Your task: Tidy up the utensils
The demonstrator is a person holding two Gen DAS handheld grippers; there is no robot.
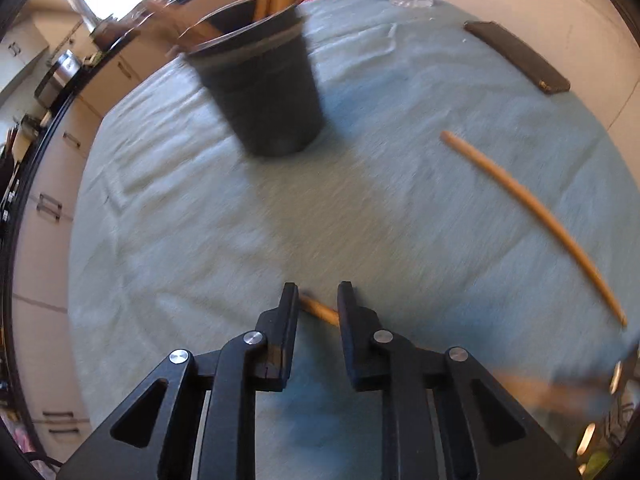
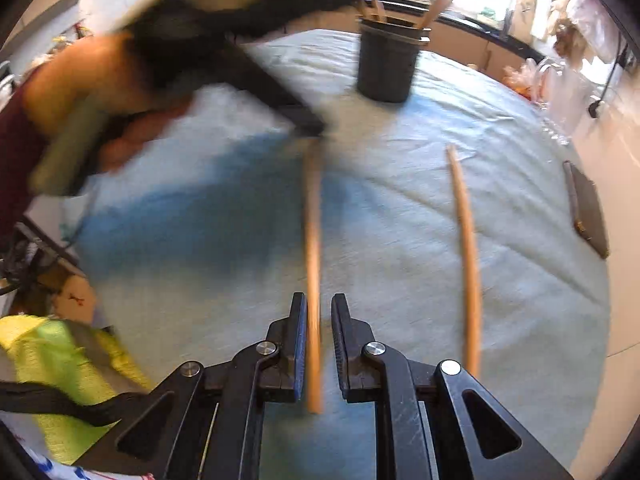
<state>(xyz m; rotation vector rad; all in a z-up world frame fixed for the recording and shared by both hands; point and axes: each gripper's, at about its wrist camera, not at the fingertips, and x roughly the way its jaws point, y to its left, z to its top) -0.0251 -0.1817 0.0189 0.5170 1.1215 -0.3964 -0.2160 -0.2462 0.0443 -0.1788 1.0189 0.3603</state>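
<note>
Right wrist view: the right tool (image 2: pixel 319 312) has two flat black fingers with a small gap, and a long thin wooden stick (image 2: pixel 313 264) runs straight between them toward 12 o'clock. The stick hugs the left finger, but a sliver of space shows by the right one, so I cannot tell if it is squeezed. At the far end of this stick sits the left tool (image 2: pixel 310 130), blurry and dark, reaching in from 10 o'clock with a person's hand (image 2: pixel 100 92) behind it. A second wooden stick (image 2: pixel 466 248) lies at 1 o'clock, smooth and a bit curved, apart from the first. A round black cup (image 2: pixel 386 66) stands at 12 o'clock with more wooden sticks poking out. A flat dark case (image 2: pixel 588 208) lies at 3 o'clock. All rest on a soft, wrinkly, pale blue cloth (image 2: pixel 440 200) over the counter.

In the left wrist view, the left tool (image 1: pixel 318 300) has its fingers close, with the stick's tip (image 1: pixel 320 310) crossing the gap between them; whether they pinch it is unclear. The black cup (image 1: pixel 268 92) is at 12 o'clock, the loose stick (image 1: pixel 532 220) at 2 o'clock, and the dark case (image 1: pixel 518 56) beyond.
</note>
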